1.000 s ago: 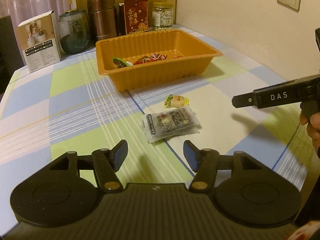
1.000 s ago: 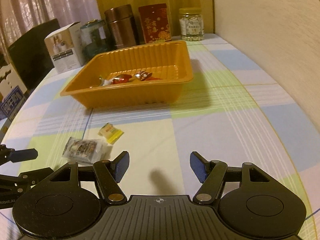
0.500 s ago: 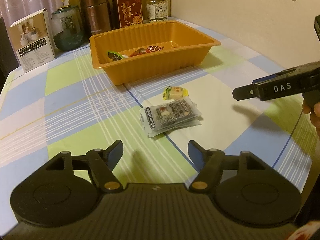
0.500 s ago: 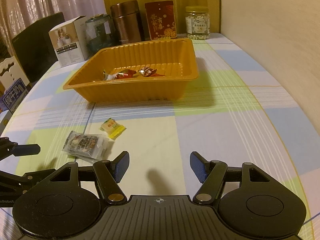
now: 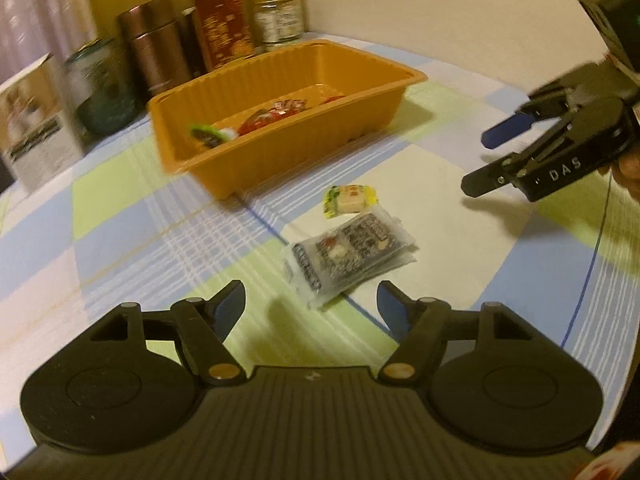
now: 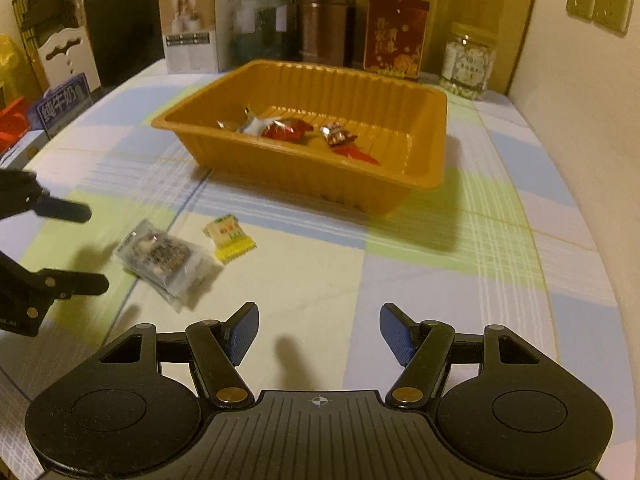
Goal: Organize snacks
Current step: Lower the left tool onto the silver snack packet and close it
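1. The left gripper [image 5: 311, 307] has its fingers apart with nothing between them, low in the left wrist frame; the spread looks readied for a wide, flat thing.
2. Just above that gap, a little right of centre, lies the clear snack packet [image 5: 349, 256], flat on the checked tablecloth [image 5: 120, 216] and not touched by either pad (it sits ahead of the tips, not between them).
3. Just beyond the packet, nearly touching it, is the small yellow candy [image 5: 350, 199].
4. Further up, centre frame, stands the orange tray [image 5: 292, 152], already holding a few wrapped sweets, so it is probably the collecting place and these two pieces are what remains.
5. The right gripper [image 6: 318, 330] is also open and empty; in its view packet and candy lie to the left, well off its fingers, so the left one seems better placed.
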The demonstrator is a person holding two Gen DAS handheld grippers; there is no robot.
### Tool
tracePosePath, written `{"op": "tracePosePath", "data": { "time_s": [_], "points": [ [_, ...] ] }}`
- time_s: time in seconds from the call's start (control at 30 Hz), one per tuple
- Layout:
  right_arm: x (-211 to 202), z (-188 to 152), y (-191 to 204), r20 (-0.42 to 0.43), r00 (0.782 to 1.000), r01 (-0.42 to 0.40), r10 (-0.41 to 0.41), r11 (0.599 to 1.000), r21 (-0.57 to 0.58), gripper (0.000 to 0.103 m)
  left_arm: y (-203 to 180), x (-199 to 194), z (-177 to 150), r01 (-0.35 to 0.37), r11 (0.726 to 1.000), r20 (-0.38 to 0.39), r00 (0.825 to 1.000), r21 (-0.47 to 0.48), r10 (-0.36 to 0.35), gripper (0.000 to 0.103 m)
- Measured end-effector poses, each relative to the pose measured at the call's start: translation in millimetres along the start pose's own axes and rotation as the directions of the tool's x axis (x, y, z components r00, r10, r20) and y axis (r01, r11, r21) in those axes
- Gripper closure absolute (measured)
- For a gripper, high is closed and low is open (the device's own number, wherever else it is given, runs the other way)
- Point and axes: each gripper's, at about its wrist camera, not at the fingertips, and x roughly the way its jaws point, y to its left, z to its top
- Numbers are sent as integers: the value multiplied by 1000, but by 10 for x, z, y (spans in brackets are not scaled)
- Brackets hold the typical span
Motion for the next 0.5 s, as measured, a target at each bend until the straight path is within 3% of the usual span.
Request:
{"op": "tracePosePath", "data": {
  "time_s": [0.27, 0.5],
  "points": [
    [54, 4, 61, -15, 1000, -18, 18, 999, -37, 36, -142, 269, 175, 83, 974, -3, 996, 209, -84, 33],
    [136, 7, 123, -42, 997, -61, 59, 996, -63, 36, -19, 443, 205, 199, 945, 2, 978, 258, -207, 33]
  ]
}}
